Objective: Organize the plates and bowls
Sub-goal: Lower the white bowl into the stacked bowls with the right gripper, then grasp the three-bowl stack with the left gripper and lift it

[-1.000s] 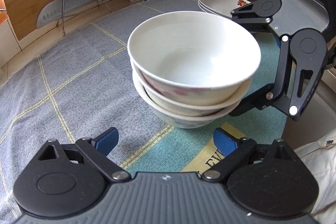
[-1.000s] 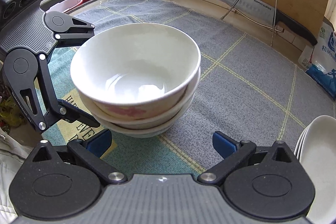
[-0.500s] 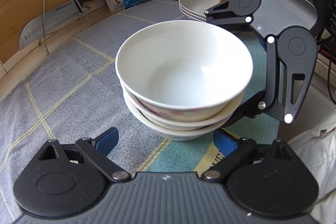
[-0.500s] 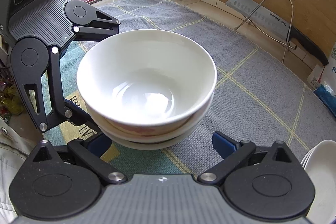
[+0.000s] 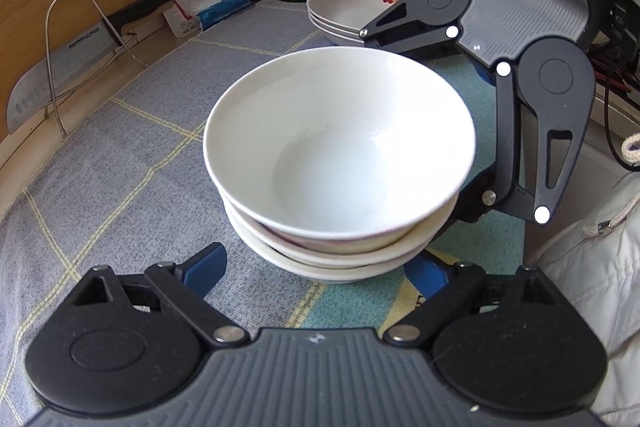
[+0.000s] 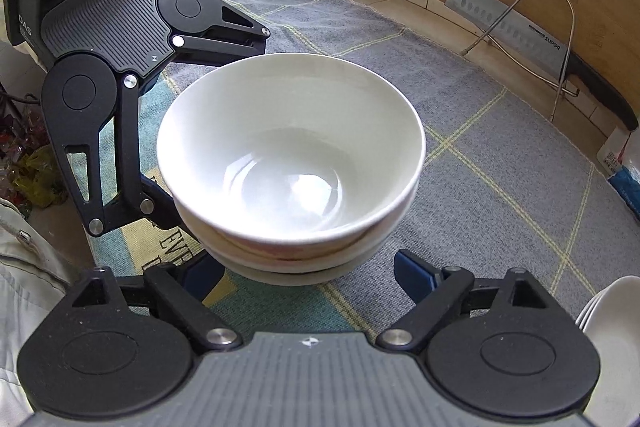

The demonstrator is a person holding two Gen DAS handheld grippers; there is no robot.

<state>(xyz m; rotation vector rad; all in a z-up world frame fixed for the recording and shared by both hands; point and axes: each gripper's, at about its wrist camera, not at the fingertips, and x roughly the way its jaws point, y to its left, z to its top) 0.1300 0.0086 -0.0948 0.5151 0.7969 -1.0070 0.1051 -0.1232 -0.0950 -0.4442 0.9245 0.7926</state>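
So the bowl stack (image 5: 340,167) is parked on the mat (image 5: 120,155), three white bowls nested, the top one sitting slightly skewed in the ones under it. The stack is flanked by both grippers, coming in from opposite sides.

The left gripper (image 5: 316,271) is spread wide at the foot of the stack, with blue pads (image 5: 204,267) seen on either side of the bottom bowl and a gap left on the visible side, so nothing is gripped there. Its jaws have just been easing inward a bit, with the stack's base between them.

The right gripper (image 6: 310,273) is set up much the same from the other side of the stack. Its jaws have just been closing quite a lot with the bottom bowl between them, but daylight can still be seen between the outer pad and the bowl, so it's read as not clamped yet.

Behind the stack, near the jars, a pile of plates (image 5: 348,11) is already stacked. A knife (image 5: 80,55) is propped on a wire rack well off to the side of the stack.

What could go wrong: glazed bowls are slippery, and if only the bottom bowl gets pinched low down, the skewed top bowl could be tipped or slid off during a lift. If the two sides aren't squeezed evenly, the stack could be shoved across the mat or rocked instead of picked up. The two grippers could also be knocked together, since they're crowded around the stack.
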